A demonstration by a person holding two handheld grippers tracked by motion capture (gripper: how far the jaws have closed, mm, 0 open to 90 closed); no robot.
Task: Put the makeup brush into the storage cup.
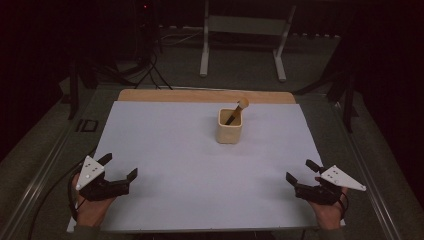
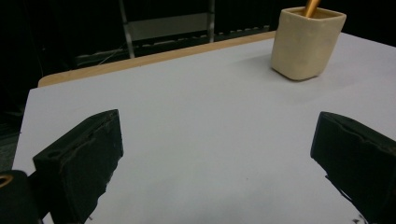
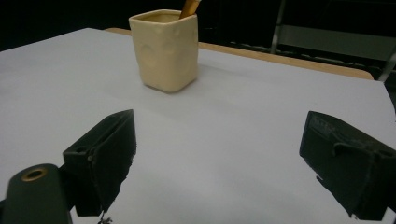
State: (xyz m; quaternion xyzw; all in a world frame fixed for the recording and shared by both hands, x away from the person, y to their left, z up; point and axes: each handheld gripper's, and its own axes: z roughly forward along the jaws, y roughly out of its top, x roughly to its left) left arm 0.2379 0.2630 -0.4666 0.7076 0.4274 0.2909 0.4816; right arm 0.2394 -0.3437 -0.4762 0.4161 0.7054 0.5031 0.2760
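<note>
**On a pale worktop: one cream cup, two idle grippers**

From the high view, a smooth white sheet (image 1: 200,165) covers the worktop (image 1: 205,96), leaving a wooden strip bare along the far edge. A squarish cream cup (image 1: 230,126) stands right of centre toward the back, a wooden stick (image 1: 237,111) with a rounded tip leaning out of it. The left gripper (image 1: 119,167) and right gripper (image 1: 302,170) rest at the near corners, well apart from the cup, jaws spread and holding nothing.

The left gripper view shows blocky matte black jaws wide apart, the cup (image 2: 307,43) far ahead on the right.

The right gripper view reveals the cup's (image 3: 164,50) dimpled, uneven walls and rounded corners; jaws apart.
</note>
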